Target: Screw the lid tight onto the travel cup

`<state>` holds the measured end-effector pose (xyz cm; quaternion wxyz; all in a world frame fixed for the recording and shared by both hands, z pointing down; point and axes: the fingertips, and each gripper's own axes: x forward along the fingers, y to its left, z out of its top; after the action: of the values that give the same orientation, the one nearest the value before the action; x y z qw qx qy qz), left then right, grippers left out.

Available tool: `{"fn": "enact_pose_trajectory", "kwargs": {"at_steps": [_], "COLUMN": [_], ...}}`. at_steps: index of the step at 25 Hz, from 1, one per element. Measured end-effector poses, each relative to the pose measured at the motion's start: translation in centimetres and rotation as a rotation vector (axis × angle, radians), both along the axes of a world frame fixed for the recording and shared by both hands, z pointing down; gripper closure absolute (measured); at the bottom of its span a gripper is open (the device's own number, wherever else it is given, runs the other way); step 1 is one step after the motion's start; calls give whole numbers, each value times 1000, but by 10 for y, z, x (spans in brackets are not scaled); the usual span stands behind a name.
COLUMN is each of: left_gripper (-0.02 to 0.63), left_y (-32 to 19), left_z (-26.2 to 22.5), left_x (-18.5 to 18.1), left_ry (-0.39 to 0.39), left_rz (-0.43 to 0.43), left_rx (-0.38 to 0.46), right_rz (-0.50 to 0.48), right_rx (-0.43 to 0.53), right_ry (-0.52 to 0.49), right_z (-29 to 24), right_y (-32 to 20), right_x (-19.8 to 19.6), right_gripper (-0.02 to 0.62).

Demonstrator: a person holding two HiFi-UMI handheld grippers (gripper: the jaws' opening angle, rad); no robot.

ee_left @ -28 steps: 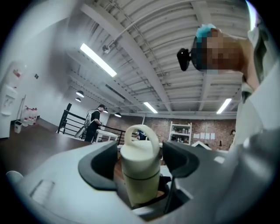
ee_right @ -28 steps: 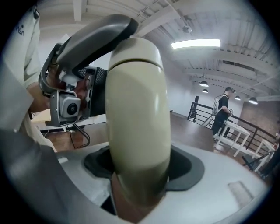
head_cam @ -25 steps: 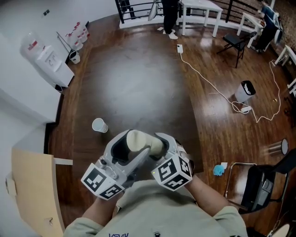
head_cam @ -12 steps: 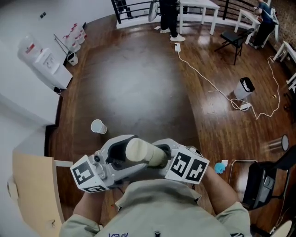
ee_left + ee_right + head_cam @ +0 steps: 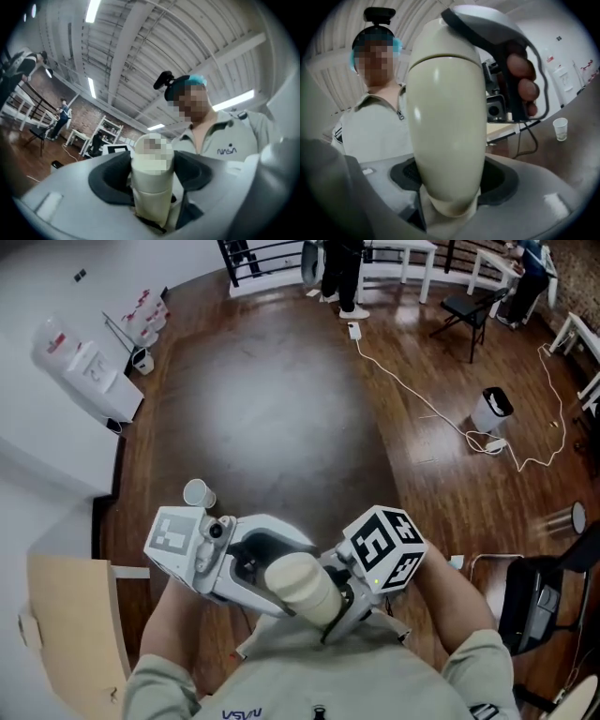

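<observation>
Head view: the cup (image 5: pixel 302 589) is clenched at both ends, the lid (image 5: pixel 150 207) by the left claw (image 5: pixel 151 182), the base by the right claw (image 5: pixel 447 187). Its stiff, glossy shell is judged slippery.

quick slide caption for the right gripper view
Cream travel cup clamped in the right gripper, its far end gripped by the left gripper, paper cup in the background.

A white paper cup (image 5: pixel 198 493) stands upright on the dark wooden floor (image 5: pixel 281 409). A white cable (image 5: pixel 410 388) trails across the boards to just beside a small white bin (image 5: pixel 489 411). Farther back stand 1 black folding chair (image 5: pixel 466 313) and white tables (image 5: pixel 398 251), with a person's legs (image 5: pixel 339 277) near them. A white water dispenser (image 5: pixel 86 369) stands against the left wall, and a black railing (image 5: pixel 267 254) runs along the floor's far edge.
</observation>
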<state>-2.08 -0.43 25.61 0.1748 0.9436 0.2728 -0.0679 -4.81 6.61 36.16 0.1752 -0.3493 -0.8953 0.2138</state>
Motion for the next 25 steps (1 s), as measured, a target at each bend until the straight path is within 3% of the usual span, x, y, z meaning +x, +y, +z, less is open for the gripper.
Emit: {"fn": "enact_pose_trajectory", "kwargs": {"at_steps": [3, 7, 11, 14, 17, 22, 25], "left_gripper": [311, 311, 311, 305, 238, 236, 236], "left_y": [-1, -2, -4, -16, -34, -82, -91], "left_z": [-6, -5, -2, 4, 11, 24, 34], "left_x": [-1, -1, -1, -1, -5, -26, -41], "left_ry": [45, 57, 59, 95, 75, 67, 56], "left_rz": [81, 109, 98, 28, -137, -642, -870], "left_rx": [-53, -75, -75, -49, -30, -64, -94], "right_rz": [-33, -39, -21, 54, 265, 684, 911], "right_rx": [-25, -24, -16, 11, 90, 241, 327], "right_ry": [-33, -28, -18, -19, 2, 96, 172], "right_z": [-7, -6, -1, 1, 7, 23, 35], "right_y": [3, 5, 3, -8, -41, -107, -140], "right_x": [-3, -5, -4, -6, -13, -15, -8], "right_gripper": [288, 288, 288, 288, 288, 288, 288]}}
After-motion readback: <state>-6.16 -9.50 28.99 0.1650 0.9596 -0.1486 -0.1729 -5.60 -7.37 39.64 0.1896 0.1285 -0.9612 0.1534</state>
